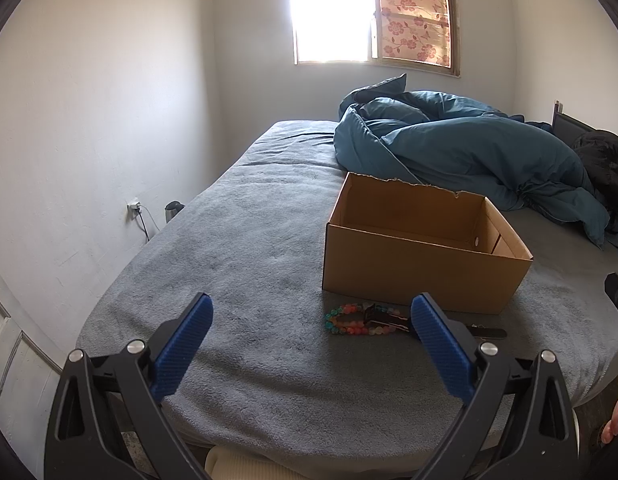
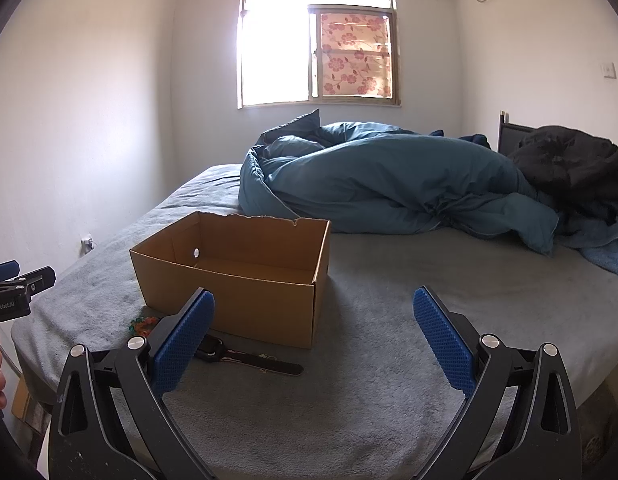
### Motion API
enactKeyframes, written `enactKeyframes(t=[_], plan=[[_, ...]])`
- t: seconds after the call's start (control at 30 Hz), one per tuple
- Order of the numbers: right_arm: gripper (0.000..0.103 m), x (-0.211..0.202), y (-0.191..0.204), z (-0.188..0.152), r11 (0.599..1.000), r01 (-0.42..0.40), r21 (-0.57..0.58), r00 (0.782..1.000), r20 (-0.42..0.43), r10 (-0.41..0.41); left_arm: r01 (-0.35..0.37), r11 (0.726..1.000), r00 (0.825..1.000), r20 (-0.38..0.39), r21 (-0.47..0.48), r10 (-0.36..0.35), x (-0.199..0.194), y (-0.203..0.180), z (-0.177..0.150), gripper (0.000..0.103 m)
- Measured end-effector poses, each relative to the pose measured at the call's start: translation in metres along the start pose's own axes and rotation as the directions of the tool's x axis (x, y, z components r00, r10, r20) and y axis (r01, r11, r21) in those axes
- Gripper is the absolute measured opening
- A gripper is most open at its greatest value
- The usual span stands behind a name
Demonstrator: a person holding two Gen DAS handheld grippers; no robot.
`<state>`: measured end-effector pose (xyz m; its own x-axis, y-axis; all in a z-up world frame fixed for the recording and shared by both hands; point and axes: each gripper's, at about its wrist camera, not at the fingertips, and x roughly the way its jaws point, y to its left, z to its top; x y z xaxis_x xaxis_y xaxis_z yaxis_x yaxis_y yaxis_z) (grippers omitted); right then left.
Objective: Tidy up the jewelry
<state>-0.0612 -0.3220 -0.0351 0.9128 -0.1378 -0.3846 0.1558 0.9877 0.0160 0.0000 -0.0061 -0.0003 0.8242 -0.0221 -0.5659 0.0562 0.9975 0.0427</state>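
The left tool [image 1: 311,320], black-framed with ridged blue pads, is hanging over the near edge of a bed covered in a grey fleece blanket [image 1: 237,240], its jaws spread wide and gripping nothing. The right tool [image 2: 314,316], built the same way, is likewise standing wide open and empty above the blanket [image 2: 389,360].

Just past the left tool's tips, a bracelet of multicoloured translucent beads [image 1: 347,320] is lying on the blanket, touching a dark wristwatch with a black strap [image 1: 383,318] whose band is running off to the right behind the right-hand pad. In the right wrist view the watch [image 2: 245,358] is showing beside the left pad, and only a bit of the beads [image 2: 143,325] is peeking out further left.

Both pieces are resting just in front of an open brown cardboard box with a torn back rim [image 1: 421,276], outside it. The box [image 2: 245,292] is sitting on the blanket, and what shows of its inside is looking bare.

Farther back, a rumpled teal duvet [image 2: 389,184] is piling across the bed, with a black garment [image 2: 569,164] lying at its right end. Beyond, a bright window with a pink floral panel [image 2: 355,54] is glowing in the white wall.
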Motion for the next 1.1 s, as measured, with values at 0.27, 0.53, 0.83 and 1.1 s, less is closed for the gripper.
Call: enactKeyframes(t=[0.27,0.53,0.83,1.1], plan=[[0.095,0.0003,0.0013,-0.0005,1.0,-0.002,0.0,1.0,-0.002,0.002,-0.001,1.0,1.0,-0.002,-0.002,0.001,0.0006,0.0009,-0.0005,0.097],[0.095,0.0002,0.0005,-0.0003,1.0,-0.002,0.0,1.0,-0.003,0.002,-0.003,1.0,1.0,-0.001,-0.003,0.003,-0.0003,0.0013,-0.0016,0.097],[0.095,0.0003,0.0007,-0.0006,1.0,-0.002,0.001,1.0,-0.005,0.002,-0.004,1.0,1.0,-0.001,-0.001,0.004,-0.0005,0.0011,-0.002,0.097],[0.095,-0.0001,0.0019,-0.0006,1.0,-0.002,0.003,1.0,-0.006,0.002,-0.006,1.0,1.0,-0.008,-0.001,0.006,-0.0009,0.0026,-0.0035,0.097]])
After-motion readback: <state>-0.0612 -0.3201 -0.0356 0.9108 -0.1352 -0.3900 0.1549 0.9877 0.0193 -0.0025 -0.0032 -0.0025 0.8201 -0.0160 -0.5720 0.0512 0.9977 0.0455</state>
